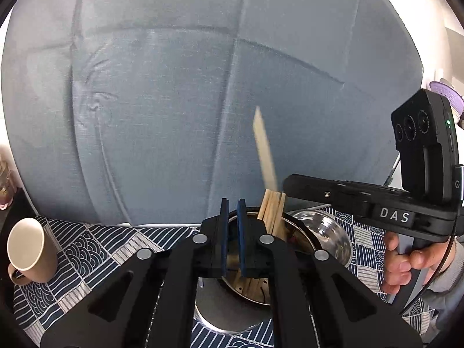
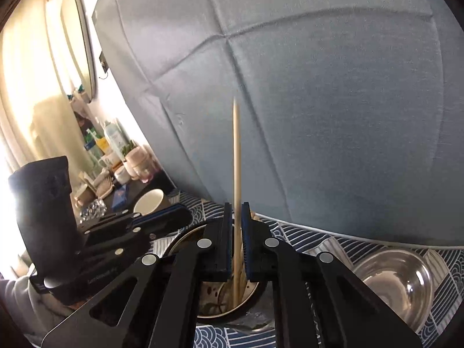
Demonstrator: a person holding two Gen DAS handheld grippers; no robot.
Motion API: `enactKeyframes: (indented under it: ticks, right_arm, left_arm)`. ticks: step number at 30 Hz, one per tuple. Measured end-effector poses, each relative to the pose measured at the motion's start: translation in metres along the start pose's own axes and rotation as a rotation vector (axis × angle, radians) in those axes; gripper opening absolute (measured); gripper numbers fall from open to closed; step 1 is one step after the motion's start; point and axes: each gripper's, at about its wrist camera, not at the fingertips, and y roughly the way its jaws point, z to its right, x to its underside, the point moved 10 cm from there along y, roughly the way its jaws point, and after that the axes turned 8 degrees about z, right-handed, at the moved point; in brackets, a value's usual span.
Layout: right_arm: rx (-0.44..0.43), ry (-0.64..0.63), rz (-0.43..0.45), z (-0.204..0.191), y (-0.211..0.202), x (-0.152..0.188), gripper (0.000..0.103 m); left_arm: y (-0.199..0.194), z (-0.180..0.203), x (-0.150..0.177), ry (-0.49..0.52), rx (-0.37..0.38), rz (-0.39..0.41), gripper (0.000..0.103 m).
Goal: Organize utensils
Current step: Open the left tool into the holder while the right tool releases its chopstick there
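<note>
Pinching one upright chopstick (image 2: 237,156) above the metal holder (image 2: 229,298), right tongs (image 2: 237,217), left tongs (image 1: 233,214) nearly closed, empty.

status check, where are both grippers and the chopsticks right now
Right gripper shut on one chopstick, upright over the metal holder. Left gripper shut, nothing in it, above the holder. Other chopsticks already in. Steel bowl beside, not blocking.

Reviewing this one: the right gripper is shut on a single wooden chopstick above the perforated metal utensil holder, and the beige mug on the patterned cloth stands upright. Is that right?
Not quite. The beige ceramic mug does not stand upright: the left wrist view shows it tipped on its side on the blue patterned cloth, mouth facing the camera. The rest holds: the right gripper is shut on a single wooden chopstick above the perforated metal utensil holder.
</note>
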Motion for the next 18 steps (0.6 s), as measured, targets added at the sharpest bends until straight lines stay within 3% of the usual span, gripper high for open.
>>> enactKeyframes:
  ticks: [6, 7, 9, 12, 14, 16, 18]
  right_arm:
    - [0.036, -0.015, 0.004, 0.001, -0.009, -0.004, 0.01]
    - [0.039, -0.013, 0.004, 0.001, -0.011, -0.004, 0.012]
    - [0.05, -0.011, 0.015, 0.001, -0.016, -0.006, 0.027]
    - [0.062, -0.016, 0.026, -0.001, -0.024, -0.01, 0.031]
    - [0.073, -0.021, 0.034, -0.002, -0.028, -0.011, 0.036]
    - [0.084, -0.024, 0.039, -0.003, -0.034, -0.012, 0.042]
    - [0.093, -0.026, 0.044, -0.004, -0.039, -0.013, 0.047]
  left_arm:
    - [-0.012, -0.007, -0.009, -0.029, -0.016, 0.018, 0.025]
    - [-0.014, -0.008, -0.01, -0.031, -0.019, 0.02, 0.029]
    - [-0.018, -0.011, -0.011, -0.037, -0.028, 0.019, 0.033]
    - [-0.025, -0.014, -0.012, -0.043, -0.038, 0.019, 0.038]
    - [-0.031, -0.016, -0.012, -0.042, -0.046, 0.021, 0.044]
    - [-0.037, -0.018, -0.012, -0.041, -0.057, 0.019, 0.058]
    - [-0.043, -0.019, -0.011, -0.045, -0.059, 0.022, 0.06]
